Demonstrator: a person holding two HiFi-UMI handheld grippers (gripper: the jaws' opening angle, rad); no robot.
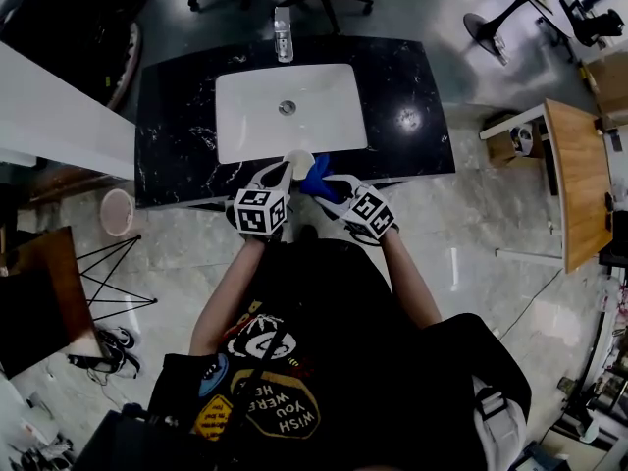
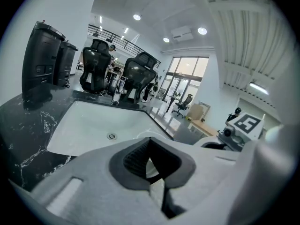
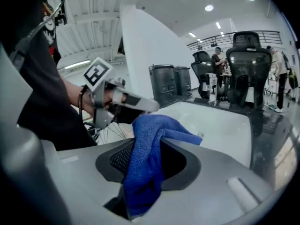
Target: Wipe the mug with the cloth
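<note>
Over the front rim of the sink, a white mug (image 1: pixel 299 158) sits at the tips of my left gripper (image 1: pixel 283 173). In the left gripper view the jaws (image 2: pixel 152 165) are nearly together, with a thin white part of the mug (image 2: pixel 154 170) pinched between them. My right gripper (image 1: pixel 329 186) is shut on a blue cloth (image 1: pixel 316 177), which lies right beside the mug. In the right gripper view the cloth (image 3: pixel 150 139) bulges up out of the jaws (image 3: pixel 143 172) and hides the mug. The left gripper (image 3: pixel 126 102) shows just behind it.
A white sink basin (image 1: pixel 235 135) with a drain (image 1: pixel 287 108) is set in a black marble counter (image 1: pixel 412 116). A clear bottle (image 1: pixel 283 32) stands behind the basin. Two black bins (image 2: pixel 47 55) stand on the counter's left. A wooden table (image 1: pixel 579 180) is off to the right.
</note>
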